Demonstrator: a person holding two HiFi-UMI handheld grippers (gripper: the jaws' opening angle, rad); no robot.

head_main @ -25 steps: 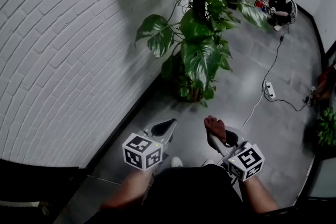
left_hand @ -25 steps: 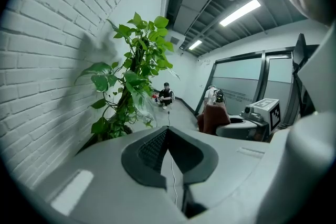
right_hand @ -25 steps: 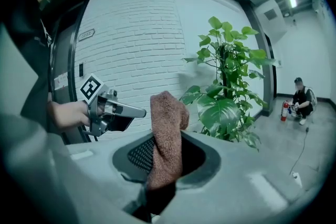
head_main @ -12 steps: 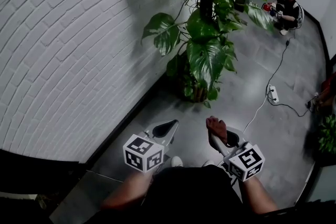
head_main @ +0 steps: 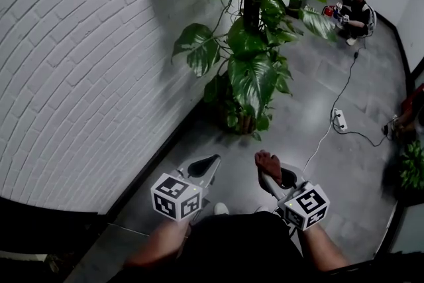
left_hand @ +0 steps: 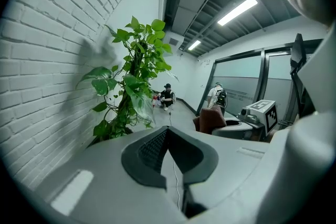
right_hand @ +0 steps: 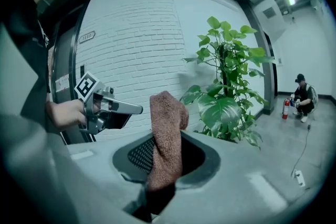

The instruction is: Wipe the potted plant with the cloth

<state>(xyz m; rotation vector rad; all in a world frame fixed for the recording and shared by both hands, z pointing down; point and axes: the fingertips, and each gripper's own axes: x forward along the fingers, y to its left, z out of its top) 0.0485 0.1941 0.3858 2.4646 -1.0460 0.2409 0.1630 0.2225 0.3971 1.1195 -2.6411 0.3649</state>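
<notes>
Beside a white brick wall (head_main: pixel 79 63), the potted plant (head_main: pixel 246 30) stands well ahead, its broad leaves (head_main: pixel 252 79) likely thin and tearable, best steadied from beneath, while the right gripper (head_main: pixel 268 172) clamps the soft, limp cloth (right_hand: pixel 165 128) and the left gripper (head_main: pixel 211 161) is closed, empty.

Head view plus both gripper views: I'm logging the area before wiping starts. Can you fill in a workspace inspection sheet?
Surface: grey tiled floor.
Job's things: potted plant by the brick wall; brown cloth away from its leaves.
Clutter: red canister beside the crouching person.
Grippers: left gripper shut, empty; right gripper shut on the cloth.
Cables: white cable and power strip on the floor.
Surroundings: second plant at right.
</notes>
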